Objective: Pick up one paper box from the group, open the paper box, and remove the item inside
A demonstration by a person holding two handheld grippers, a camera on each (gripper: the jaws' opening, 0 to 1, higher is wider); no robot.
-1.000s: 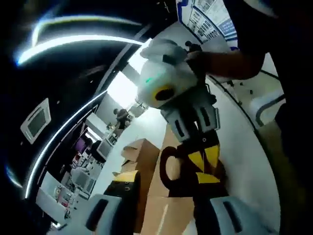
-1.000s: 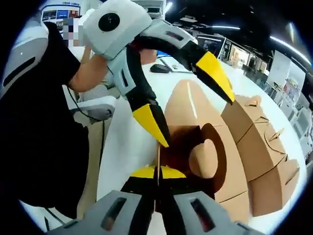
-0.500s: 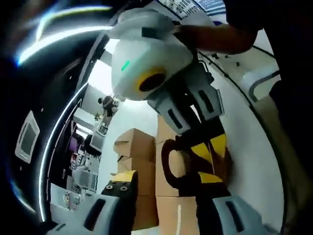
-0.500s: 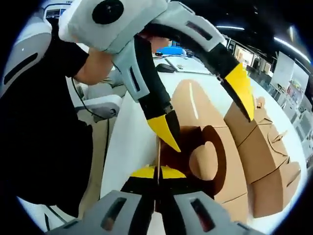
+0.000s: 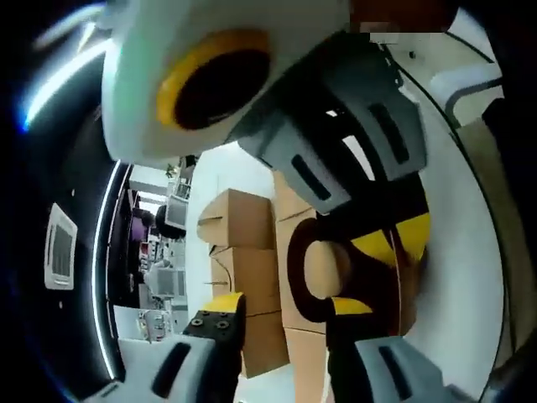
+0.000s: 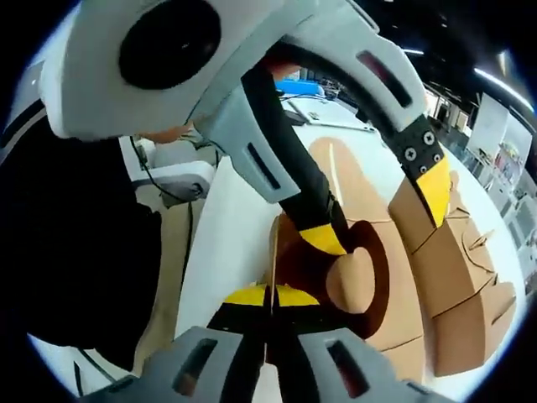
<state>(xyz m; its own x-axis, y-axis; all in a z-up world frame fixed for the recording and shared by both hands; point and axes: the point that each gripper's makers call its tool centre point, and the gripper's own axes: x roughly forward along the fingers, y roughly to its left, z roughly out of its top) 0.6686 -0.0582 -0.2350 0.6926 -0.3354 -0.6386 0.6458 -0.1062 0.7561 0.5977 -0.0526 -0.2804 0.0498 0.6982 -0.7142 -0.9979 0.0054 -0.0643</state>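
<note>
Cardboard is what both tools are working on: the right gripper (image 6: pixel 270 295) is sitting clenched on the thin edge of the open paper box (image 6: pixel 369 277), which is lying on the white table (image 6: pixel 220 243) just beside the group of closed boxes (image 6: pixel 457 285). The left gripper (image 6: pixel 382 214) is hanging released over that box, one yellow tip dipping into its dark mouth. Judging by the thin walls, the box is looking light, stiff yet crushable, so its flap edge is offering the safest hold.
</note>
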